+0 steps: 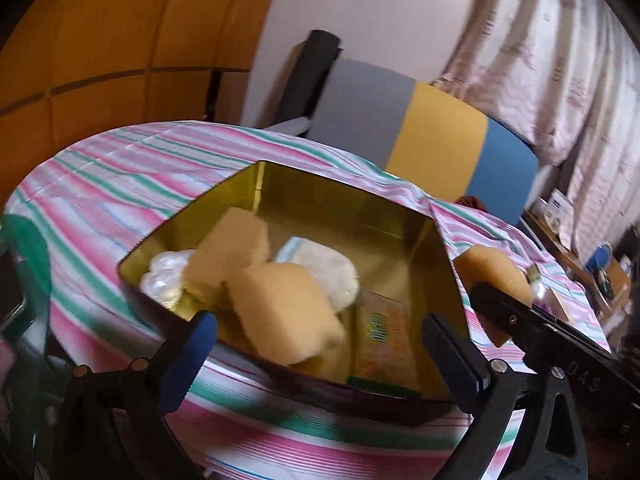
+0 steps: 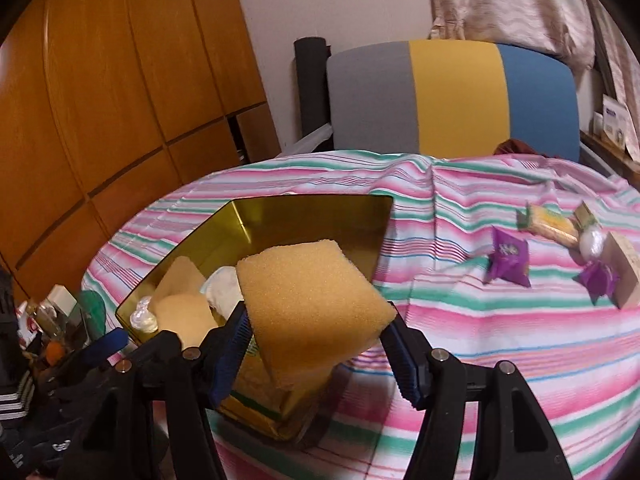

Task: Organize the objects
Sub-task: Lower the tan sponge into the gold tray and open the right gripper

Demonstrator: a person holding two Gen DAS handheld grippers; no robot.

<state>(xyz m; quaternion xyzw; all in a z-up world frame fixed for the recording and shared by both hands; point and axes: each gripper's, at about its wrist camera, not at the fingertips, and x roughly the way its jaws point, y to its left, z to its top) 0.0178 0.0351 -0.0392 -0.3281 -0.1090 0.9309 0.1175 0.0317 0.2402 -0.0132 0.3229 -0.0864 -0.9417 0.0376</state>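
My left gripper [image 1: 320,344] has its jaws spread wide with nothing between the blue pads; it hangs over the near rim of the gold-lined tin [image 1: 344,200], which sits on the striped tablecloth [image 1: 120,176]. Inside the tin I can see two yellow sponges, one toward the far left [image 1: 232,248] and one nearer [image 1: 284,312] leaning on it, a white clear-wrapped bundle [image 1: 166,280] in the left corner, a pale rounded packet [image 1: 328,268] behind the sponges, and a flat orange-yellow packet [image 1: 380,344] lying on the floor of the tin at the right.

My right gripper [image 2: 316,332] is pinching a third yellow sponge [image 2: 312,304] between its ribbed blue pads, held tilted above the near right part of the tin [image 2: 304,208]. In the left wrist view the same sponge [image 1: 496,276] shows just outside the tin's right wall, with the right gripper's black finger in front of it.

Well to the right of the tin on the cloth lie two purple wrapped sweets [image 2: 508,260] [image 2: 598,280], a yellow biscuit packet [image 2: 554,226], a small white wrapped ball [image 2: 591,242] and a tan box [image 2: 624,272] at the right edge. Beyond the table stands a chair back in grey, yellow and blue [image 2: 452,96], with wooden cupboard doors [image 2: 120,80] to the far left.
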